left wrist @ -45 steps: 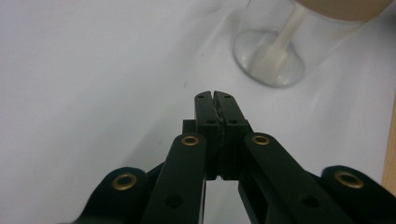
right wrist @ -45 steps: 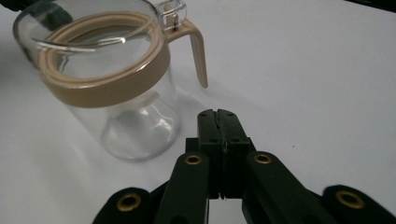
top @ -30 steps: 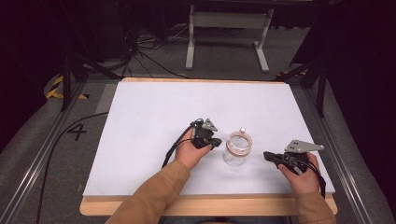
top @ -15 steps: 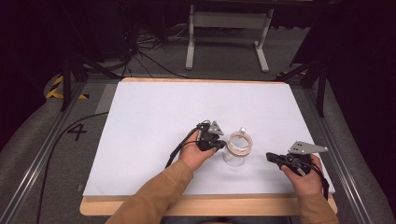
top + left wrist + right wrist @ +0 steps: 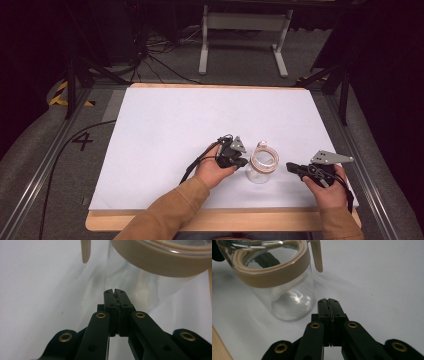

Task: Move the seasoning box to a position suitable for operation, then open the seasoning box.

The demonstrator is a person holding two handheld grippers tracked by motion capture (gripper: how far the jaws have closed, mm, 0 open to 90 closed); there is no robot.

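Bright, evenly lit white tabletop (image 5: 165, 130); dark surroundings, slightly soft focus.

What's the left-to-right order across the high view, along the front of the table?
Cable on the floor → left gripper, fingers shut, just beside the jar → clear glass jar with a tan rim band → right gripper, fingers shut, a little apart from the jar.

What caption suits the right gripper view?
Shut black jaws of the right gripper beside a clear glass jar with a tan rim.

A lab or studio: white-topped table (image 5: 165, 130), cabled grey floor (image 5: 160, 55), metal stand (image 5: 242, 22).
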